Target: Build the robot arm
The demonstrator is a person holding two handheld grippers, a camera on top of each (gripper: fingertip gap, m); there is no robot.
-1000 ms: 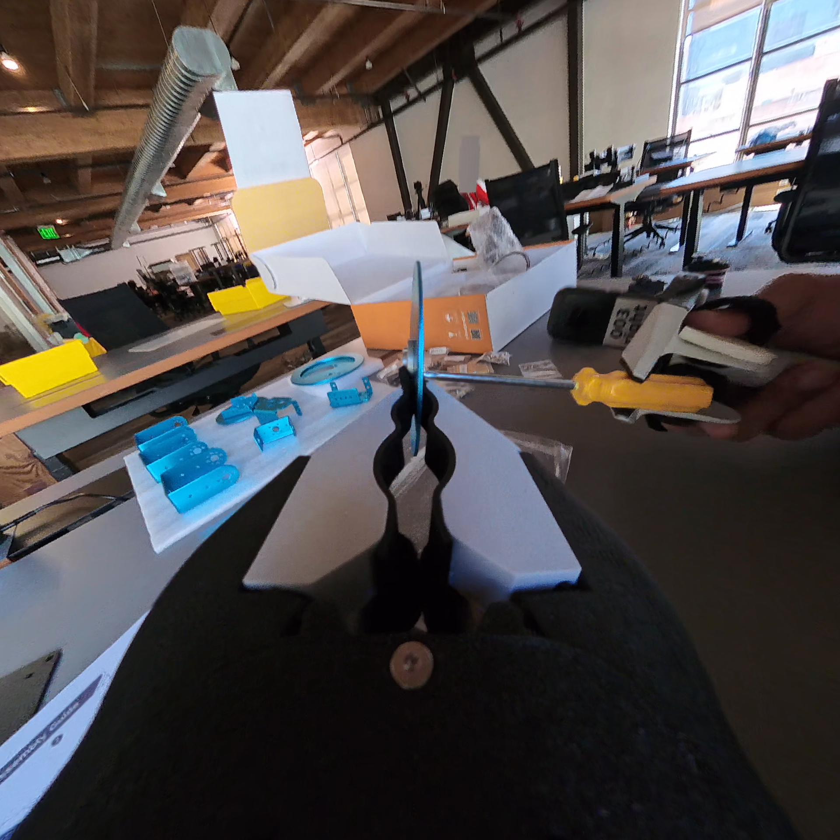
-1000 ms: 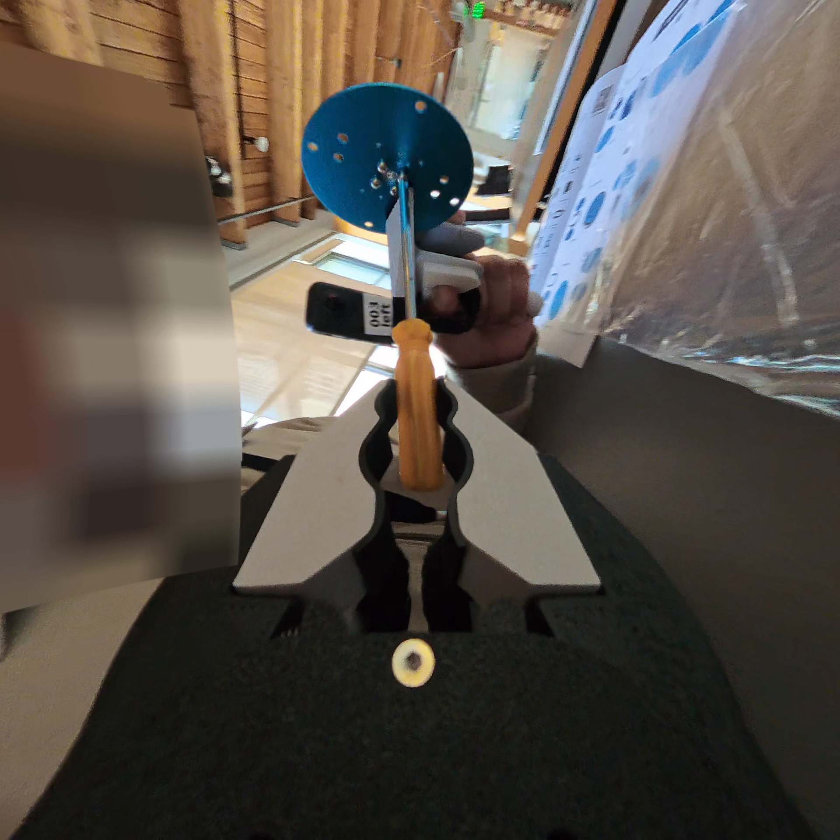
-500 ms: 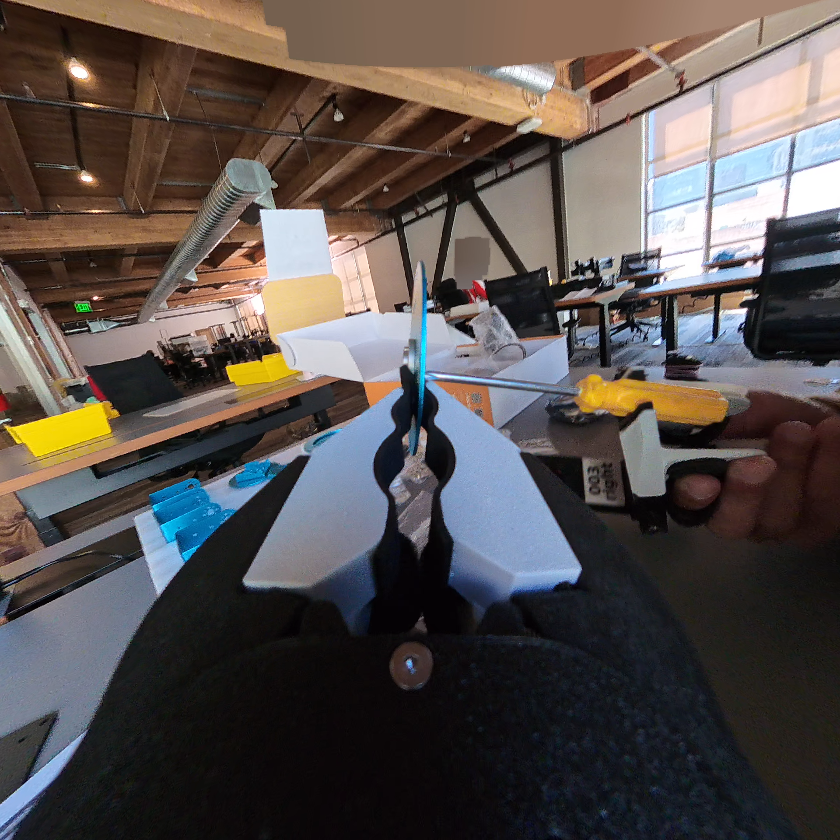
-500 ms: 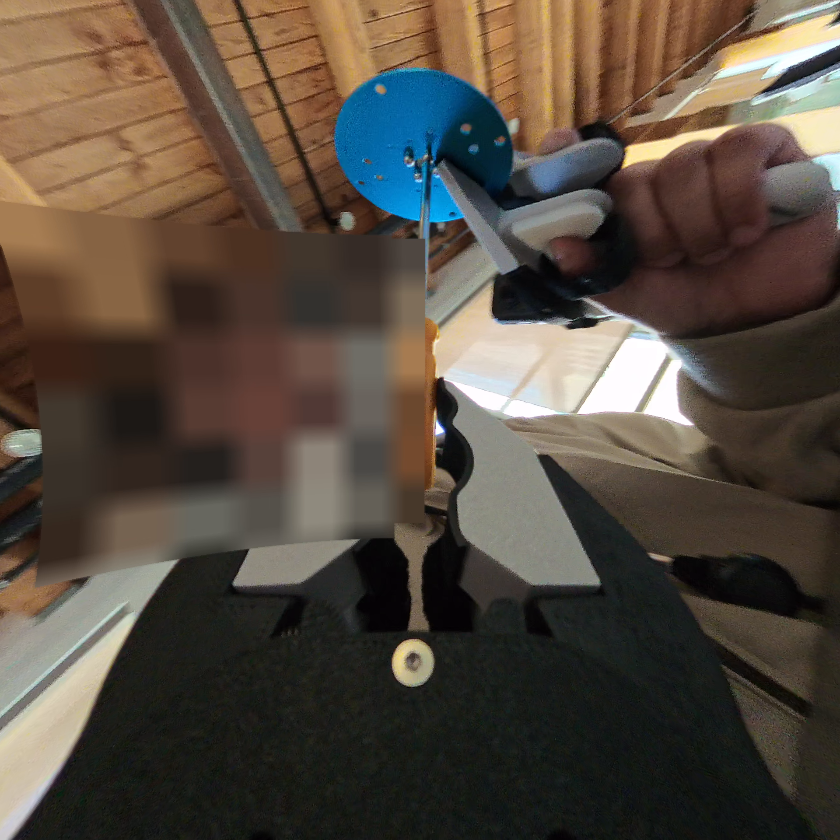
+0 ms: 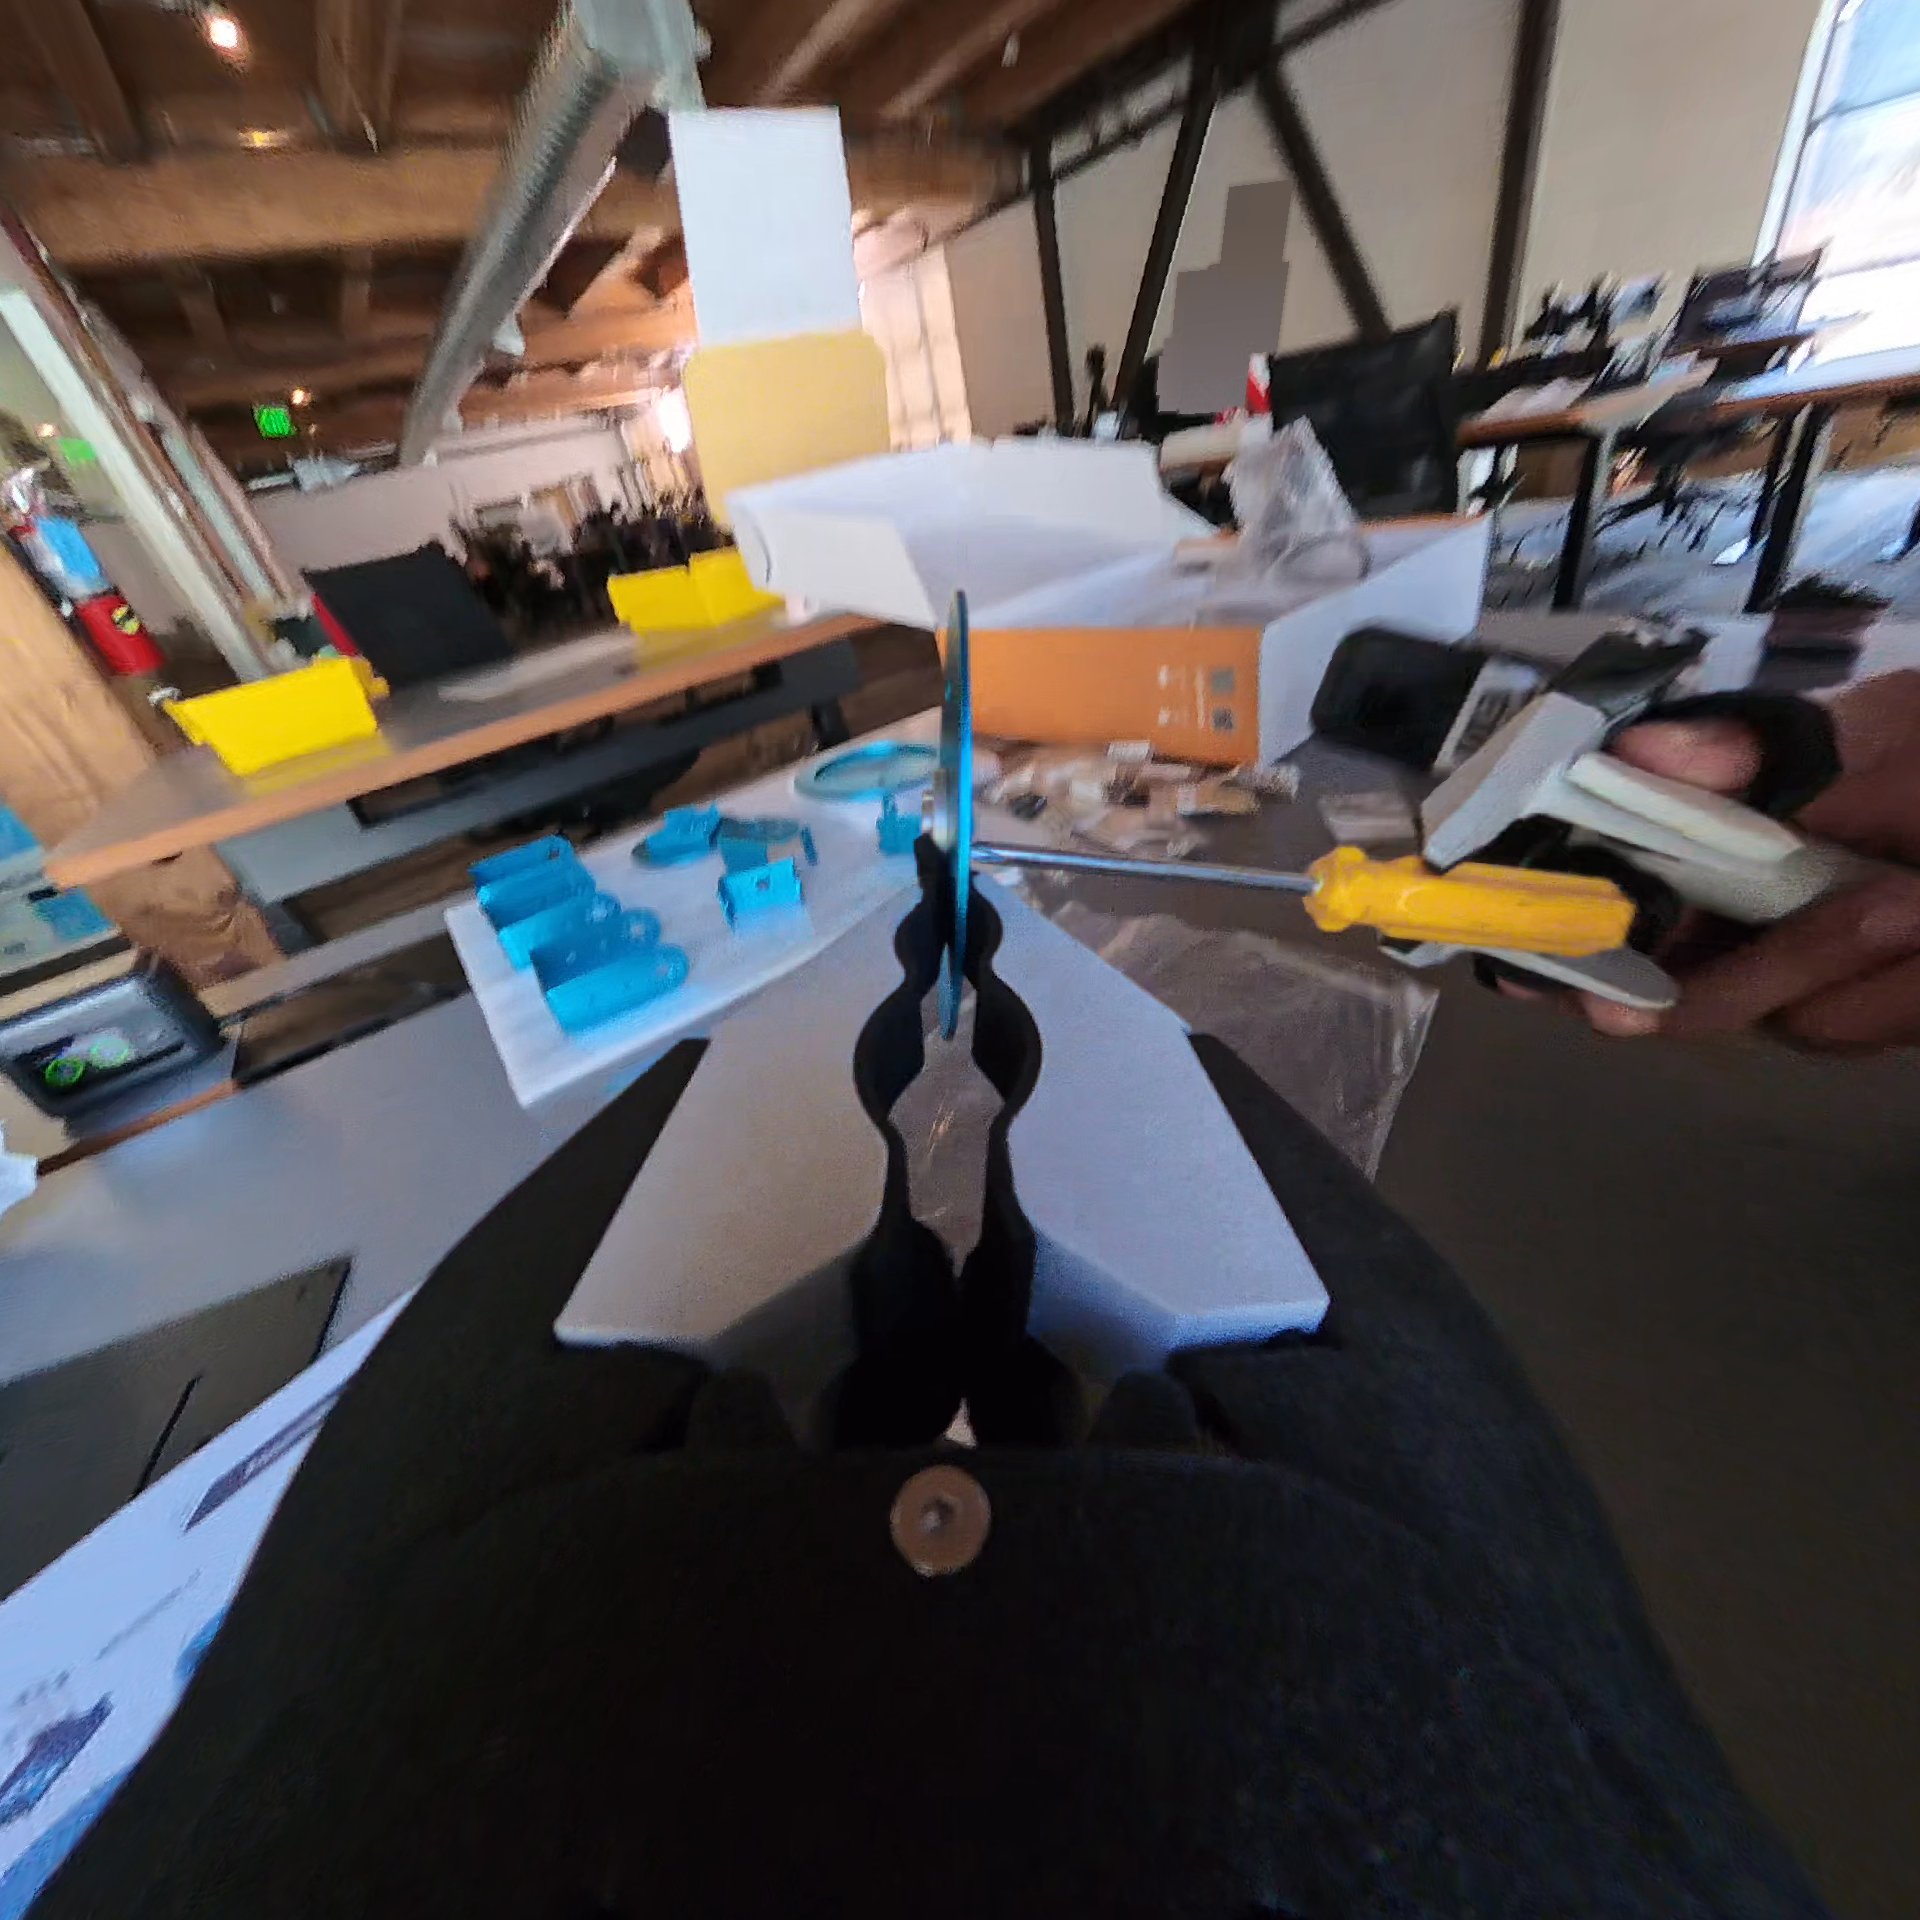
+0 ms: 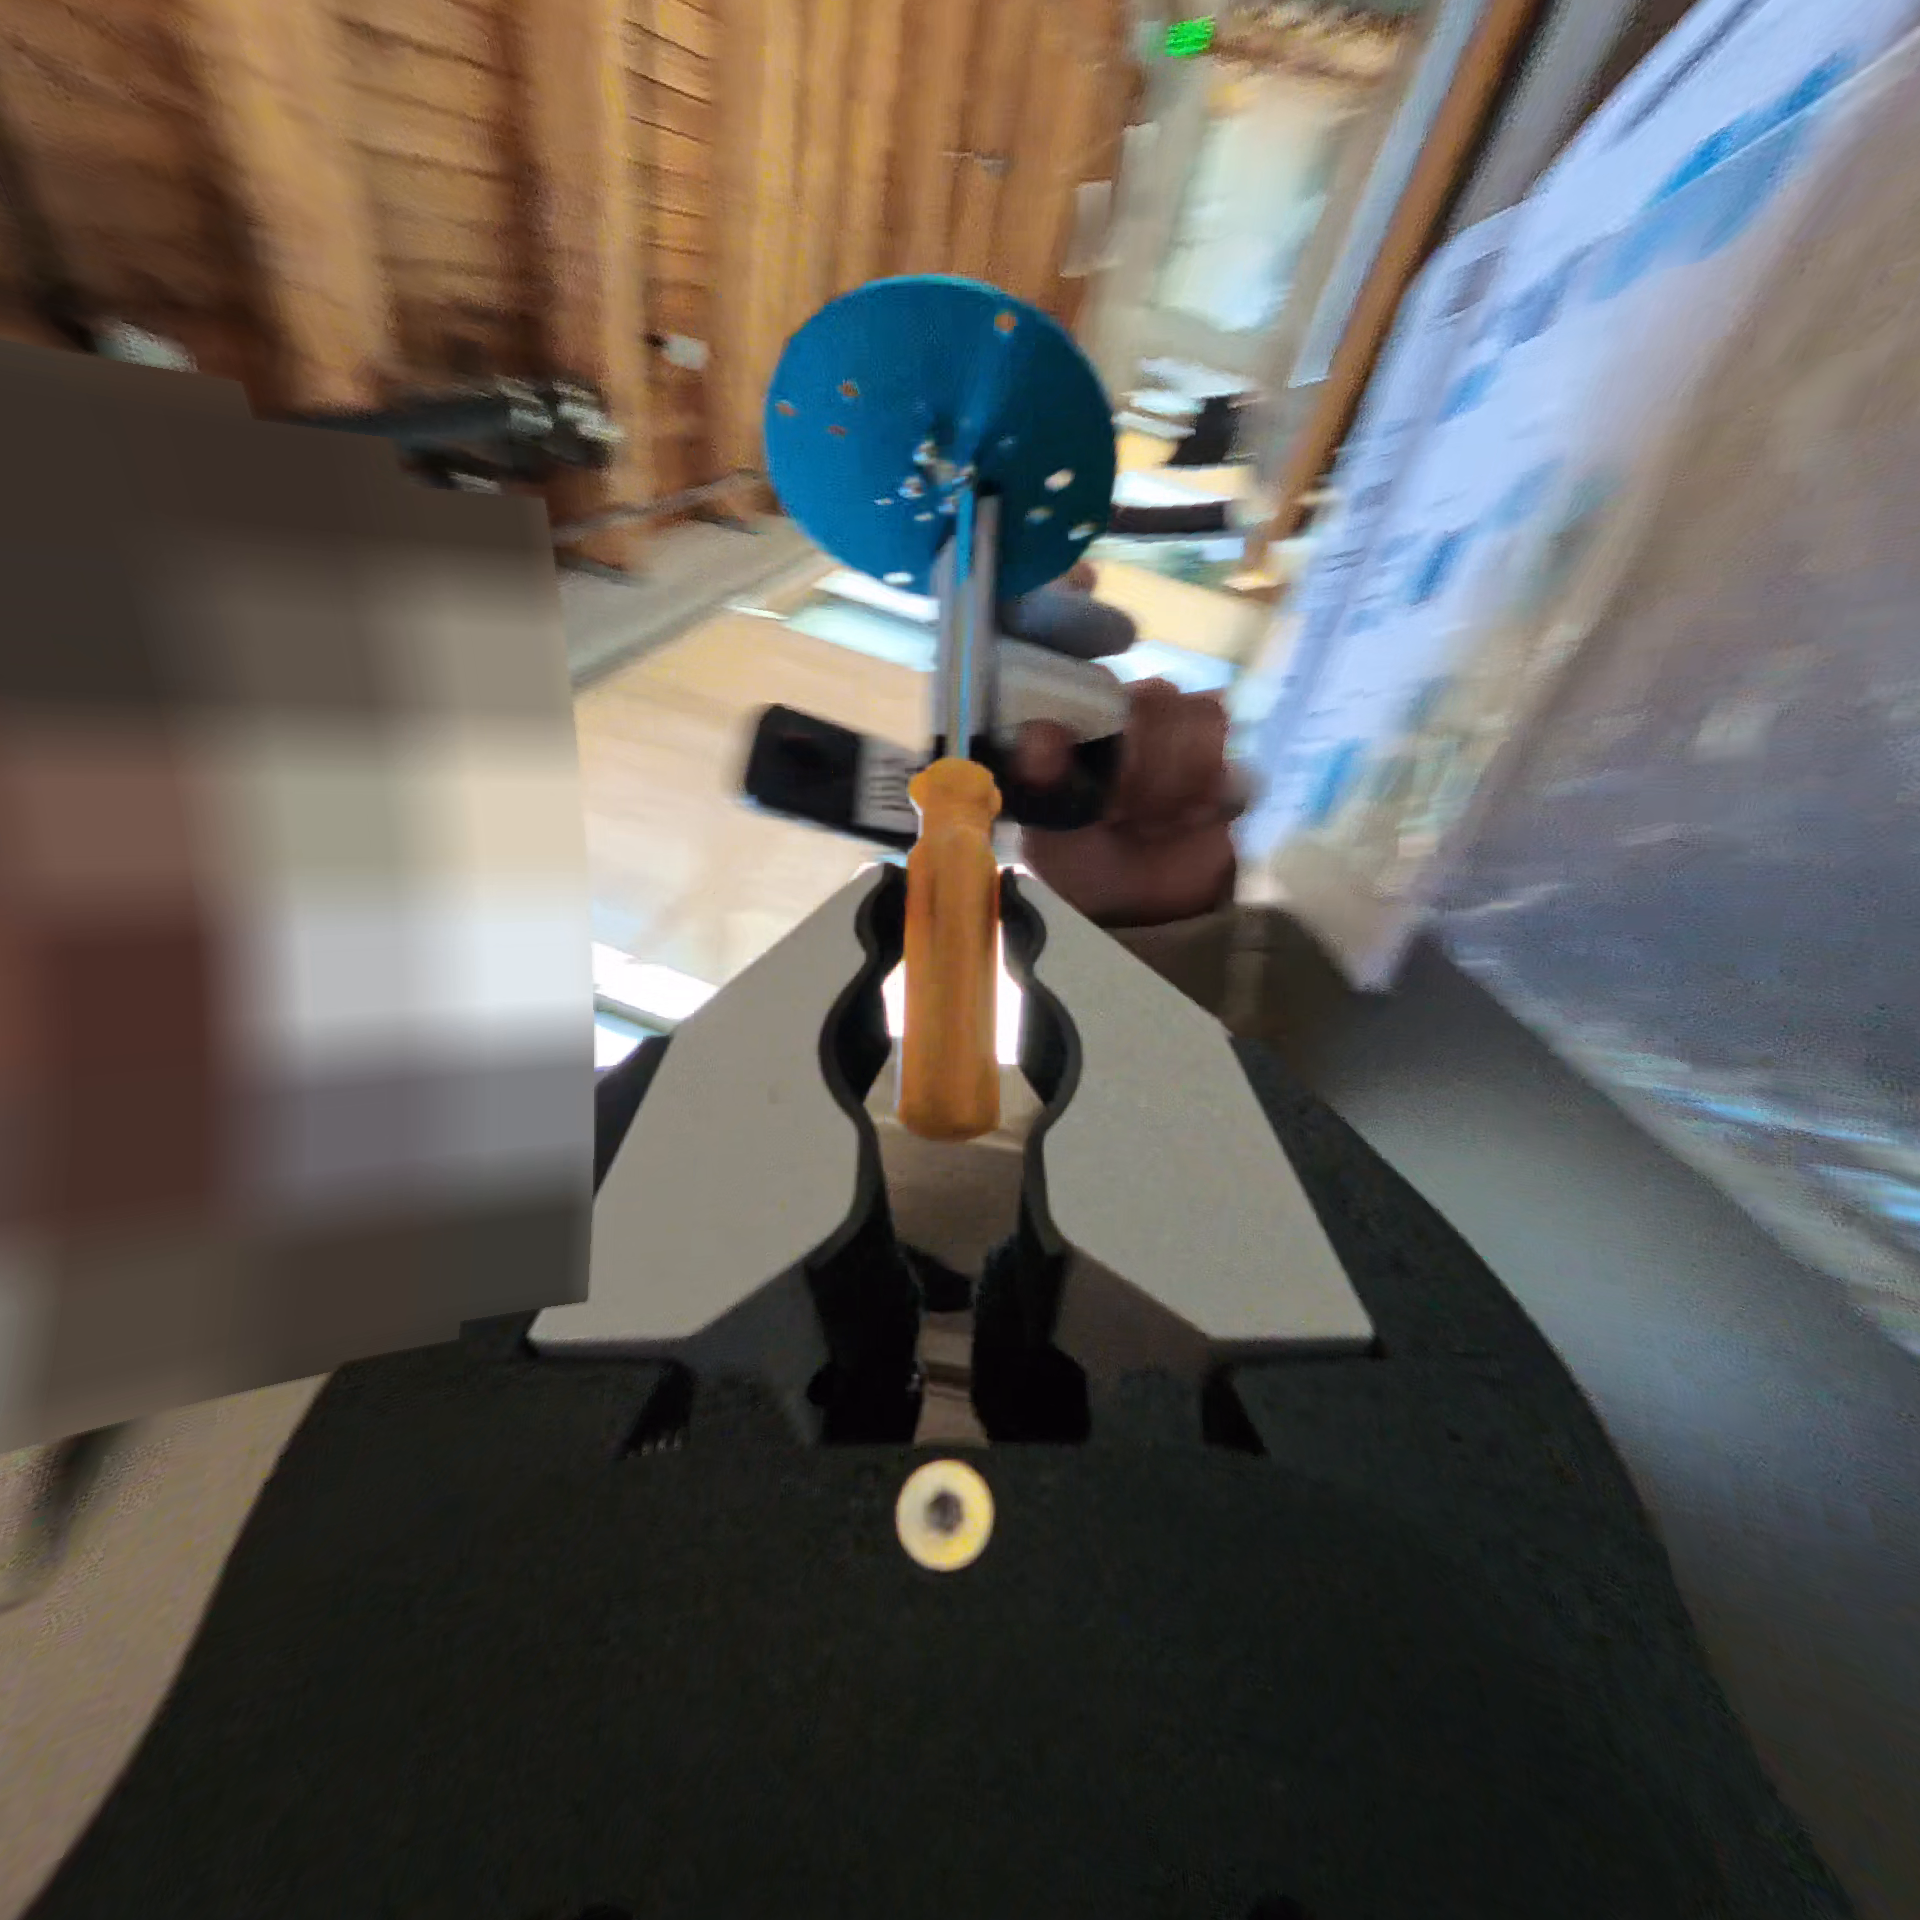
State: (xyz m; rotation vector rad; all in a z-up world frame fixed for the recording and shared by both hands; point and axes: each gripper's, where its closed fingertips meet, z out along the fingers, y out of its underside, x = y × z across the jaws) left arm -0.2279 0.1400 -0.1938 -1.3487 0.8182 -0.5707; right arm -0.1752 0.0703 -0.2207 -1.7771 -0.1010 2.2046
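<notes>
My left gripper is shut on the lower rim of a blue round disc, which it holds upright and edge-on above the grey table. My right gripper is shut on the orange handle of a screwdriver. The screwdriver's steel shaft points at the screws in the middle of the disc, which has several small holes. In the left wrist view the screwdriver comes in from the right, held by the right gripper and a hand. The left gripper shows behind the disc.
A white foam sheet with several blue metal brackets lies left of the disc. A blue ring, small hardware packets and an open orange and white box lie behind. A clear plastic bag lies under the screwdriver. Yellow bins stand far left.
Half a second ago both grippers were tilted up toward the ceiling; now they are level over the table again. The right gripper has rolled back. The screwdriver tip stays at the disc's centre.
</notes>
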